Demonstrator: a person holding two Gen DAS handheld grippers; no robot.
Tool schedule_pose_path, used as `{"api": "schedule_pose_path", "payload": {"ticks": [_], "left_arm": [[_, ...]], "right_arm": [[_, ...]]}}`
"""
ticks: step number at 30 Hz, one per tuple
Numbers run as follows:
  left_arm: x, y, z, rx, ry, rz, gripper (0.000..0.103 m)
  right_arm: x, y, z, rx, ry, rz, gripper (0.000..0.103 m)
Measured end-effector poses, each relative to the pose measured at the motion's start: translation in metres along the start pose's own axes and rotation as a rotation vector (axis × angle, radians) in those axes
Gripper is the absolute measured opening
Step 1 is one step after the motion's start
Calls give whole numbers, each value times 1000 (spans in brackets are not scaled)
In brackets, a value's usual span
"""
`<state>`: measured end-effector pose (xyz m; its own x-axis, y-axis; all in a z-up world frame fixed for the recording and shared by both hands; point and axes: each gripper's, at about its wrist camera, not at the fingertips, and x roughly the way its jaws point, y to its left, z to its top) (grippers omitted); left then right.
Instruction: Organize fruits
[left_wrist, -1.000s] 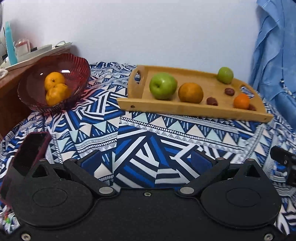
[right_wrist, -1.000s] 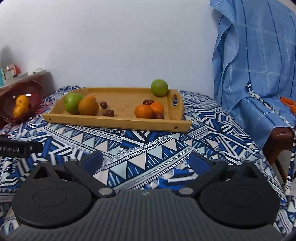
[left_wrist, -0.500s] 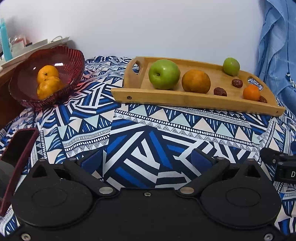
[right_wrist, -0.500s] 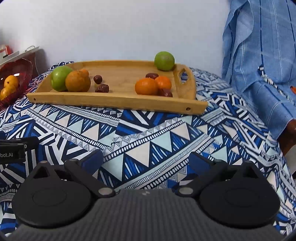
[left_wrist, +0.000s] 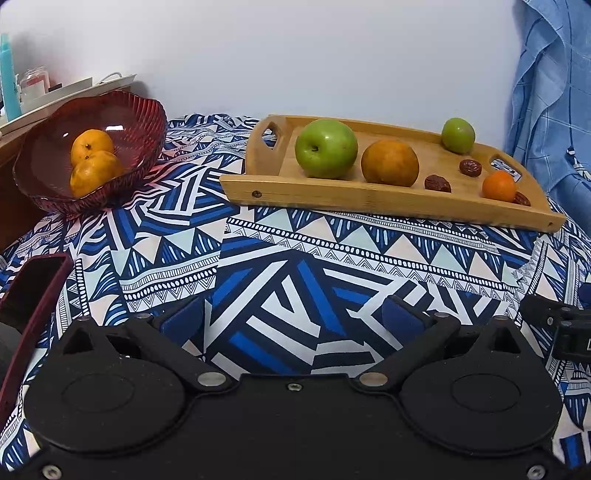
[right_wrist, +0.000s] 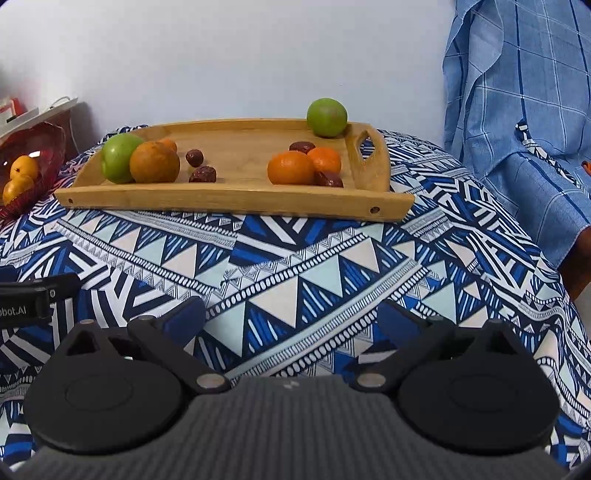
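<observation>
Blue-and-white patterned cloth (left_wrist: 295, 258) covers the table under a pale wall. At 9 o'clock in the left view a dark red object (left_wrist: 33, 295) is cut off by the frame and hard to identify. Whoever holds the tools is out of sight.

Both tools sit low and level over the cloth, facing the wooden tray (right_wrist: 236, 195) at 12 o'clock. The left gripper (left_wrist: 293, 317) is spread wide with nothing between its fingers; so is the right gripper (right_wrist: 291, 314).

On the tray lie a big green apple (left_wrist: 326, 148), a brownish orange (left_wrist: 389, 162), a small green fruit (right_wrist: 327, 117), two small oranges (right_wrist: 291, 168) and dark dates (right_wrist: 202, 174). At 10 o'clock in the left view, a red glass bowl (left_wrist: 144, 122) holds two oranges (left_wrist: 92, 162).
</observation>
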<state>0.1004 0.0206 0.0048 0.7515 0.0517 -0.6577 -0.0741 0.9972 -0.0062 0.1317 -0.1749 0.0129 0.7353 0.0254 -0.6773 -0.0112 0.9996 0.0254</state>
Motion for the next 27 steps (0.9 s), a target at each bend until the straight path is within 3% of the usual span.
{"api": "schedule_pose_path", "payload": {"ticks": [27], "left_arm": [[1,1,-1,-5,-13,-3,103]], "right_arm": [[-2,-1,-1,1,-1,2,103]]}}
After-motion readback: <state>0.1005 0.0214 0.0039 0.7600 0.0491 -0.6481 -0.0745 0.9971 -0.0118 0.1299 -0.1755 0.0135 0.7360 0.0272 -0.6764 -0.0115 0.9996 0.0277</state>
